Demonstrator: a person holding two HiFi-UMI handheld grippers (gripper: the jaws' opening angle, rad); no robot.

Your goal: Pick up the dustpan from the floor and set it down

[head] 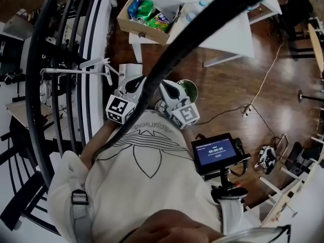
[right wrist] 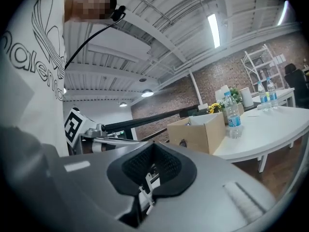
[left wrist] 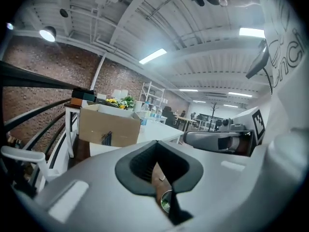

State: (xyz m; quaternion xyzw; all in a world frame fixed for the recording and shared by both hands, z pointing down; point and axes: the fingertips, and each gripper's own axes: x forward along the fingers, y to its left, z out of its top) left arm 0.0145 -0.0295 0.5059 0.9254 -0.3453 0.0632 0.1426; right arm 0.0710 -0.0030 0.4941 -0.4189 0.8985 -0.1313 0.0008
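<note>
Between the jaws of the left gripper [left wrist: 159,173] nothing is held. The dark pads stand together, and only a sliver of wooden floor [head: 228,80] and a small green shape show through the slit beyond them. The jaws of the right gripper [right wrist: 152,170] are likewise together and empty; a thin white frame [head: 96,67] shows past them, not in them.

The 2 grippers point roughly level, just beside each other and close to the person's chest, with their marker cubes [head: 120,109] against the white shirt [head: 147,186].

Just beyond the right gripper's tip, a green round object [head: 188,89] rests on the floor; what it is cannot be told. Farther out stands a white surface [head: 223,34] carrying a cardboard box [head: 142,31] of packets. A black railing [head: 35,85] curves along the left side, and a small screen [head: 216,153] sits at the person's right.

Dustpan: no view shows a thing that can be identified as it, so its place cannot be told.

Step in hand, as a judgement: no grasp exists, and both grippers are carried high and idle. This reads as a pause outside the pick-up, either ahead of it or after the set-down; the views do not settle which.

If the pick-up is ahead, the next move calls for:
1. Find the dustpan on the floor.
2. Tilt 1 gripper downward and lower it.
3. Part its jaws and line them across the handle or rim before closing.
</note>
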